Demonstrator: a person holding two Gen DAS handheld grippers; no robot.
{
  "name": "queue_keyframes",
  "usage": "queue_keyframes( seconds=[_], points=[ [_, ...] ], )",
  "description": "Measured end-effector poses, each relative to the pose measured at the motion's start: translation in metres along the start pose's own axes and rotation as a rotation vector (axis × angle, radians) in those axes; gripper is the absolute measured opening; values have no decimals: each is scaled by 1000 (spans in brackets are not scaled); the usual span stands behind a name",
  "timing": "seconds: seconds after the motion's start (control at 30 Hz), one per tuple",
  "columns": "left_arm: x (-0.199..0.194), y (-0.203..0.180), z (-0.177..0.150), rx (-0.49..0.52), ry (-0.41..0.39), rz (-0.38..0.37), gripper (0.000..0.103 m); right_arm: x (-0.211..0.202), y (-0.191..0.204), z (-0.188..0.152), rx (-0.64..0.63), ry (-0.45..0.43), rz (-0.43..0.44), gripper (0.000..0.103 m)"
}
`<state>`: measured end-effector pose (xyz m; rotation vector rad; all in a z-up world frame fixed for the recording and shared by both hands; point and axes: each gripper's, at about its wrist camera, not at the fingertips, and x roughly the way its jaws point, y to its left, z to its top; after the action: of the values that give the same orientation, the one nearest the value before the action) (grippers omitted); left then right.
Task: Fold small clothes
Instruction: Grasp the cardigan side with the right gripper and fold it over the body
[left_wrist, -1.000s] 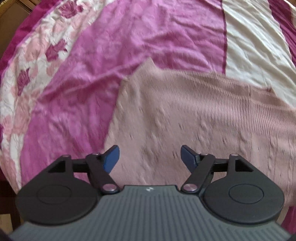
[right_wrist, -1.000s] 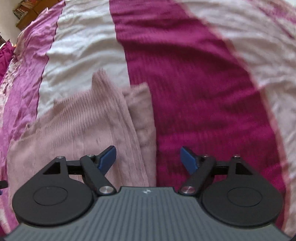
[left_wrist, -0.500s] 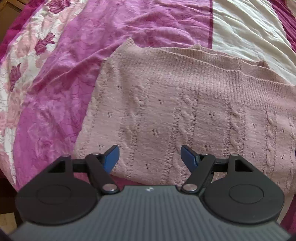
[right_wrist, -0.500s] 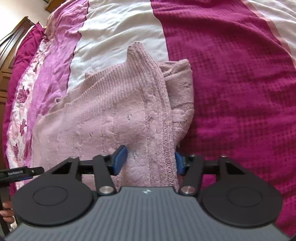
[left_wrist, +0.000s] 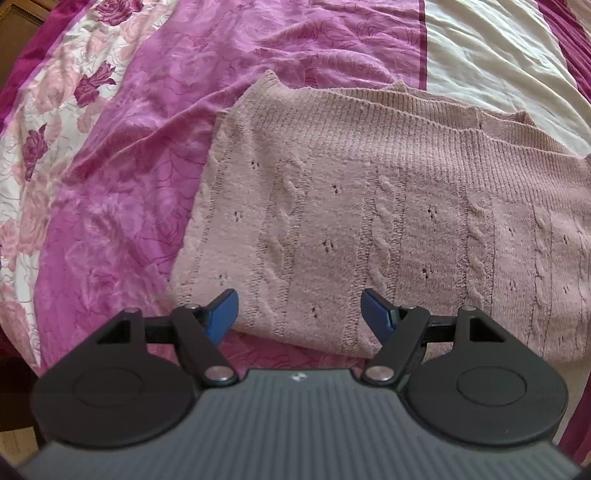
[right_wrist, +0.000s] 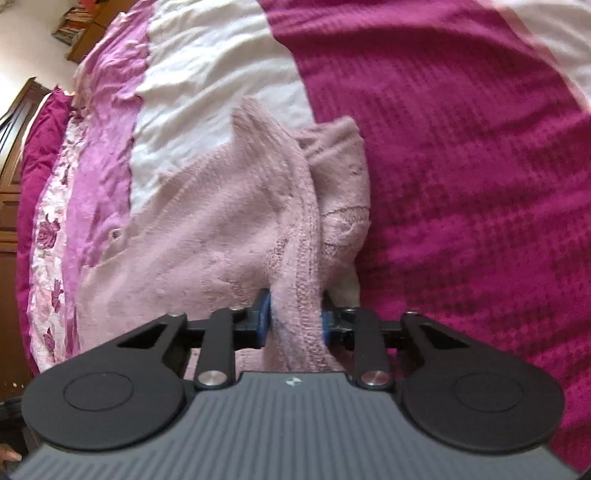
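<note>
A pale pink cable-knit sweater (left_wrist: 369, 206) lies flat on the bed, its near hem just in front of my left gripper (left_wrist: 299, 314), which is open and empty with its blue pads on either side of the hem's left end. In the right wrist view the same sweater (right_wrist: 207, 229) is bunched along its right side. My right gripper (right_wrist: 295, 321) is shut on a thick fold of the sweater's edge, with knit fabric pinched between the blue pads and draping over the gripper body.
The bedspread has broad stripes: floral pink (left_wrist: 55, 122), violet (left_wrist: 122, 206), cream (right_wrist: 207, 74) and dark magenta (right_wrist: 461, 166). Dark wooden furniture (right_wrist: 14, 155) stands past the bed's left side, with a shelf (right_wrist: 85, 29) in the far corner.
My right gripper moved onto the sweater's right edge and closed on it. My left gripper drew back until the near hem came into view, staying open.
</note>
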<state>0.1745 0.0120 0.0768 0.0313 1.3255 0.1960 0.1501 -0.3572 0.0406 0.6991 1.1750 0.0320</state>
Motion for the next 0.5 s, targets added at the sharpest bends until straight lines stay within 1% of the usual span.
queue_keyframes(
  seconds=[0.17,0.27,0.5],
  points=[
    [-5,9,0,13,-6,-4,74,-24,13,-3,30,-48,64,24],
    [-8,16,1,15,-14,-8,74,-36,29,-5,26,-71,103,23],
    [-17,38,9,0,-29,-16,74,-59,86,-15,-31,-106,167,22]
  ],
)
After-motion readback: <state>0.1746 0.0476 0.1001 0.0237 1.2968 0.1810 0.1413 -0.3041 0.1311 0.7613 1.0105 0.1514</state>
